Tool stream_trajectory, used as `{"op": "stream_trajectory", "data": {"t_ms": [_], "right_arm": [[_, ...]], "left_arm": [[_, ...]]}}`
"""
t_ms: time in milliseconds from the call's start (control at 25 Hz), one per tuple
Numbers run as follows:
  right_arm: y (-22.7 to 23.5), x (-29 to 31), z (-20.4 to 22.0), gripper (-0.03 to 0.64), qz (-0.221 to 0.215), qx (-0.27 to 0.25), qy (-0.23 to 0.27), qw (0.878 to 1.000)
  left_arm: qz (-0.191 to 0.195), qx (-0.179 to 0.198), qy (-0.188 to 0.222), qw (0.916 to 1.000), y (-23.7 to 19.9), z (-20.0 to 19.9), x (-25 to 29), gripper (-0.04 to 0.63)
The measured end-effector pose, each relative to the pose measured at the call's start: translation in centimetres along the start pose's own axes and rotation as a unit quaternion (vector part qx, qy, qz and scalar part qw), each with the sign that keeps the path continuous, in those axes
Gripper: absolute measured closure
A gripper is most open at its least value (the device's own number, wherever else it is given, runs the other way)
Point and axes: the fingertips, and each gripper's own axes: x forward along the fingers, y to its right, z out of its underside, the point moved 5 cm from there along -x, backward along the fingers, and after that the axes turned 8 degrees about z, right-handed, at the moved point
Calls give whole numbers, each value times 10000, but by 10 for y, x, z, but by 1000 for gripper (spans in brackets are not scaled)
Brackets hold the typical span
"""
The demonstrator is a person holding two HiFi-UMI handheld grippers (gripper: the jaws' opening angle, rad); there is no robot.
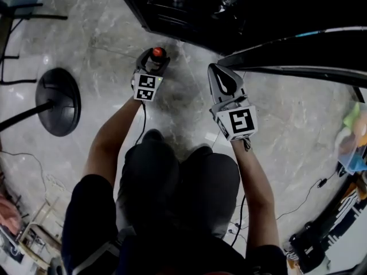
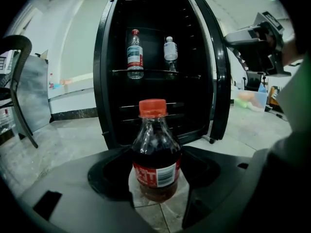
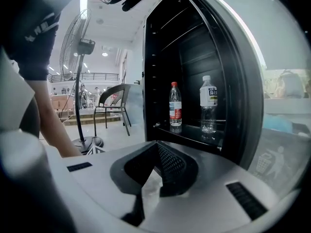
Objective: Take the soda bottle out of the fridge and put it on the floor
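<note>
Evidently the task is near its end. The soda bottle (image 2: 156, 154) is out of the fridge (image 2: 109, 81) and stands upright, red cap up, low over the marble floor (image 1: 287, 125) just in front of the fridge's open front. The left tongs (image 2: 155, 168) are closed on its lower body, one pad against each side at about the height of the label. Floor tile shows just beneath the bottle's base in the left gripper view, but I cannot tell whether the base is touching the floor or is held a little above it.

The right tongs (image 3: 156, 148) hold nothing. Their tips are together, and they hang beside the fridge's open door, apart from the bottle. Inside the fridge, two clear water bottles (image 2: 135, 52) stand on a shelf near the top. They are no part of the job.

By my reading, what is left is small: make sure the bottle's base sits flat on the floor, part the left tongs, and draw them away without tipping it.
</note>
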Motion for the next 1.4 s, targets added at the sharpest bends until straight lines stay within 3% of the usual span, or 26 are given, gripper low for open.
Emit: {"op": "stream_trajectory", "data": {"t_ms": [320, 480, 800, 1400], "right_arm": [[-4, 6, 17, 606, -158, -36, -312, 9994], [-2, 8, 16, 606, -161, 54, -90, 9998], [3, 11, 21, 606, -185, 83, -102, 9997], [-1, 7, 25, 606, -215, 110, -210, 9995]], "left_arm": [[-199, -149, -70, 9997, -4, 27, 13, 282], [-250, -184, 40, 9995, -4, 31, 13, 282], [-329, -129, 283, 9990, -4, 37, 8, 279], [-420, 157, 230, 9987, 2, 36, -2, 276]]}}
